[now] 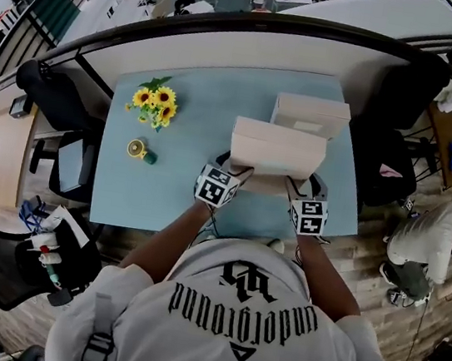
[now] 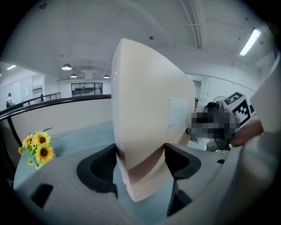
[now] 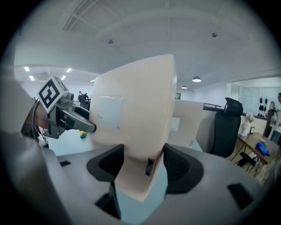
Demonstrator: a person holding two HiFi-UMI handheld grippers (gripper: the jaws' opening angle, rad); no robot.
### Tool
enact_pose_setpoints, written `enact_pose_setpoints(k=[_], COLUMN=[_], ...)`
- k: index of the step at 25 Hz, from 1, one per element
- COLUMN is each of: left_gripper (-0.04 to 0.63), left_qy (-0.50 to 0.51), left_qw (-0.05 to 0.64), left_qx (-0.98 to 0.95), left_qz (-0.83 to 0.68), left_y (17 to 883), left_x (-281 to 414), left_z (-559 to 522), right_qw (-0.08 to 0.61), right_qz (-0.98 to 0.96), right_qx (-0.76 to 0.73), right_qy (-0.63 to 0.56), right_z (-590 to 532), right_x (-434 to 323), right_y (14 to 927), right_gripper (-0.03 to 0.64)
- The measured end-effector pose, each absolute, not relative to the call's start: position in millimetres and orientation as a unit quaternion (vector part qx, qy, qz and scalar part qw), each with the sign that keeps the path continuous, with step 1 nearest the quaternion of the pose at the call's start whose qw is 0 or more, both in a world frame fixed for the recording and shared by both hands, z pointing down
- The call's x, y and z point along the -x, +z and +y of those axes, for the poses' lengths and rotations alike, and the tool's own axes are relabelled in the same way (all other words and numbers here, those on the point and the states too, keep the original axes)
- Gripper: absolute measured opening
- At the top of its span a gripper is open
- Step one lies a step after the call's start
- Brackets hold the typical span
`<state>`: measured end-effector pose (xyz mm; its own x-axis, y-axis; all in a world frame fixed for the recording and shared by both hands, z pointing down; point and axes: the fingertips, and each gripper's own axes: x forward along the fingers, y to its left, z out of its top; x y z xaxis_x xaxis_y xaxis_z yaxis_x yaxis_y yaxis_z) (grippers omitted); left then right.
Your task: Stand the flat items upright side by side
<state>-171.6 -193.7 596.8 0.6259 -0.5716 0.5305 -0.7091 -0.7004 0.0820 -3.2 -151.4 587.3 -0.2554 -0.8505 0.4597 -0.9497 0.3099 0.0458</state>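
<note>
A flat beige box (image 1: 277, 149) is held on edge over the near part of the light-blue table (image 1: 174, 193). My left gripper (image 1: 225, 177) is shut on its left end and my right gripper (image 1: 304, 192) on its right end. The left gripper view has the box (image 2: 149, 110) pinched between the two dark pads of the gripper (image 2: 140, 163). In the right gripper view the same box (image 3: 136, 114) fills the gap of that gripper (image 3: 142, 163). A second beige box (image 1: 311, 115) stands on edge just behind, towards the right (image 3: 189, 123).
A bunch of sunflowers (image 1: 155, 104) and a small yellow-and-green object (image 1: 139, 151) sit on the table's left part. Black chairs stand at the left (image 1: 53, 95) and right (image 1: 397, 159). A curved rail (image 1: 232, 25) runs behind the table.
</note>
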Motion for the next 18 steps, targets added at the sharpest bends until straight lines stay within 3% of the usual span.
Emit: enact_pose_setpoints(k=[10,18], left_gripper=[0.353,0.354], left_qy=[0.233,0.245], left_qw=[0.120,0.124], left_qx=[-0.864,-0.852], left_qz=[-0.429,-0.446], left_y=[590,600], left_x=[77,58], left_z=[-180,-183], right_qw=[0.209,0.205], right_qz=[-0.815,-0.826], right_qx=[-0.536,-0.522], right_qy=[0.064,0.058], right_z=[-157,-167], right_x=[-97,-115], right_y=[582,587], right_gripper=[0.278,0.276])
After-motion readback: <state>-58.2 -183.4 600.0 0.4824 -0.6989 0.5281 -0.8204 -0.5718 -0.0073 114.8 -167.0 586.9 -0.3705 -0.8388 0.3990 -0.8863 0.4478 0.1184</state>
